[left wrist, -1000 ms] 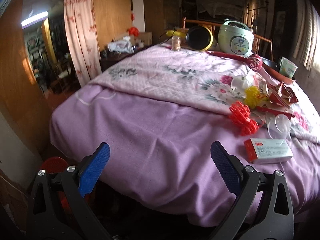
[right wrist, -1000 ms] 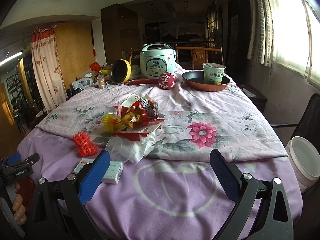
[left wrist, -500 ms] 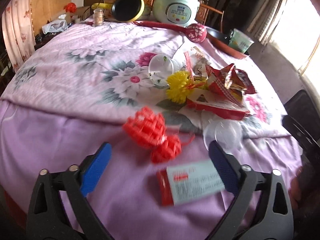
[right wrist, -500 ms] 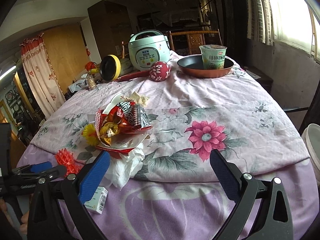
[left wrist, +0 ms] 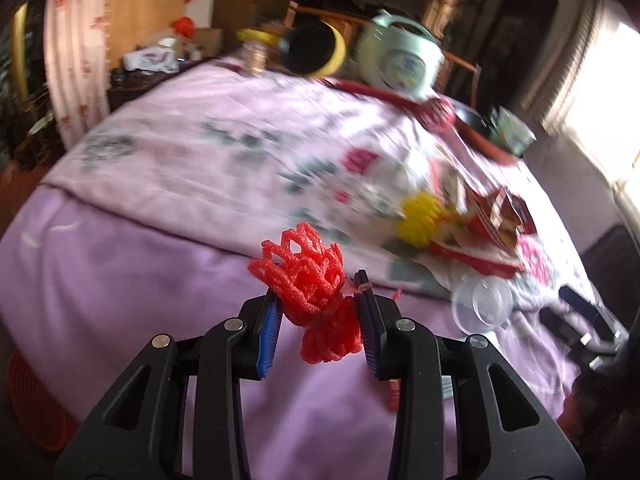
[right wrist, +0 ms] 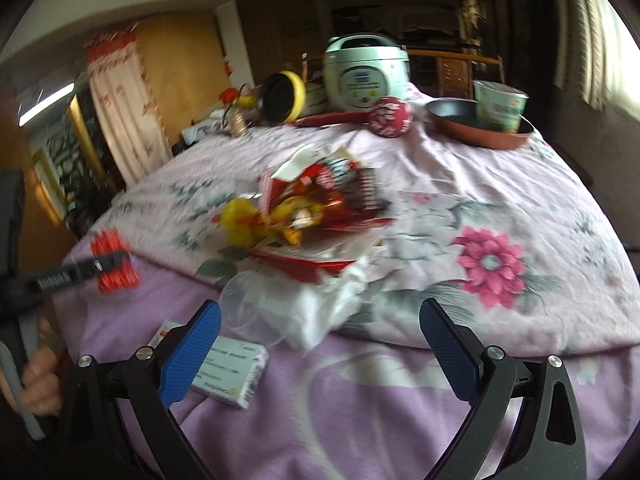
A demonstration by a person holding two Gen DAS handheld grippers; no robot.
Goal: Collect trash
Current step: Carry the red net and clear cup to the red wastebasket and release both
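Note:
My left gripper (left wrist: 318,308) is shut on a red foam fruit net (left wrist: 308,276) and holds it above the purple cloth of the table. The same net shows in the right wrist view (right wrist: 114,262), held by the left gripper there. My right gripper (right wrist: 320,344) is open and empty above the near table edge. Below it lie a white and red carton box (right wrist: 228,372), a clear plastic cup (right wrist: 252,312) and crumpled white tissue (right wrist: 340,300). Behind them lies a heap of red snack wrappers (right wrist: 320,204) with a yellow foam net (right wrist: 240,216).
A pale green rice cooker (right wrist: 366,72), a black and yellow pan (right wrist: 280,98), a red patterned ball (right wrist: 390,116) and a brown pan (right wrist: 480,130) with a noodle cup (right wrist: 500,106) stand at the far end. A red basket (left wrist: 32,404) sits on the floor at left.
My left gripper has closed on the red foam net and lifted it off the cloth. My right gripper has moved in closer to the box and cup and stayed open.

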